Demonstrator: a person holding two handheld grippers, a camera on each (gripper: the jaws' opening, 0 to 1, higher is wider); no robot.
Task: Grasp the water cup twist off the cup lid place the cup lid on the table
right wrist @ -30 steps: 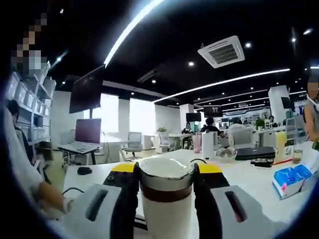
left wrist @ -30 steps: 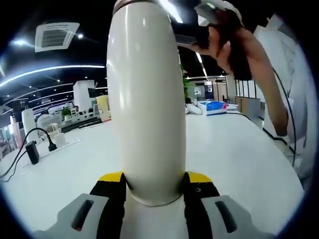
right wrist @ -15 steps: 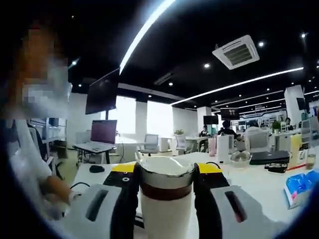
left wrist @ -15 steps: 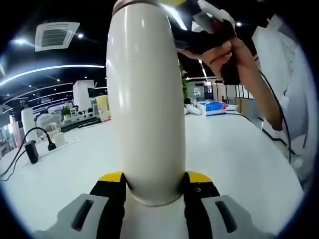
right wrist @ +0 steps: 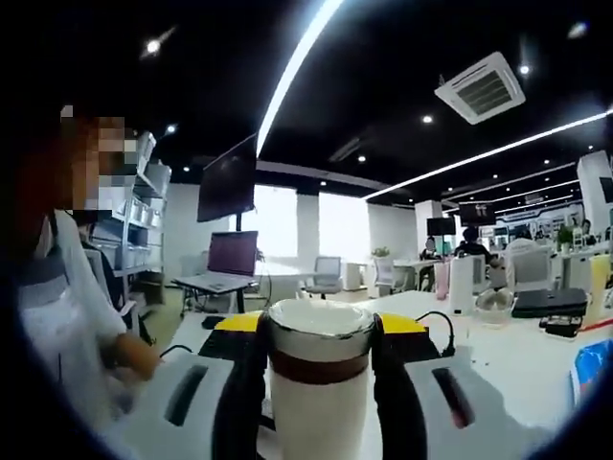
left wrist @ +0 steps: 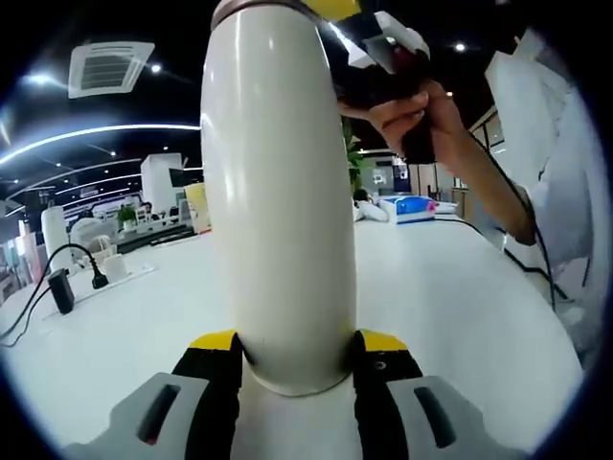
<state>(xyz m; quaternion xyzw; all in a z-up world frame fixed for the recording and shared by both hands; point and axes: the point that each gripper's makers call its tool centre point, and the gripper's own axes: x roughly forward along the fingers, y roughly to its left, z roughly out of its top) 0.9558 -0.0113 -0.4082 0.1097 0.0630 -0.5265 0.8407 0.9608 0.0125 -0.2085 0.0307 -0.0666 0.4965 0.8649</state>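
Water cup (left wrist: 278, 192) base gripped by left claw (left wrist: 292, 356), cup lid (right wrist: 320, 331) by right claw (right wrist: 320, 335).

We note the water cup (left wrist: 278, 192) body: cream, smooth, semi-gloss, looks like coated metal. Cup lid (right wrist: 321, 340): polished silvery rim, mirror-bright, over a matt brown band. Left gripper (left wrist: 297, 369) and right gripper (right wrist: 321, 355): black rubbery-looking pads, yellow plastic caps, matt grey plastic housings. Table (left wrist: 450, 287): white, smooth, faint sheen. Sleeve (left wrist: 565, 182): white cloth, matt. Cable (left wrist: 57, 264): black, matt.
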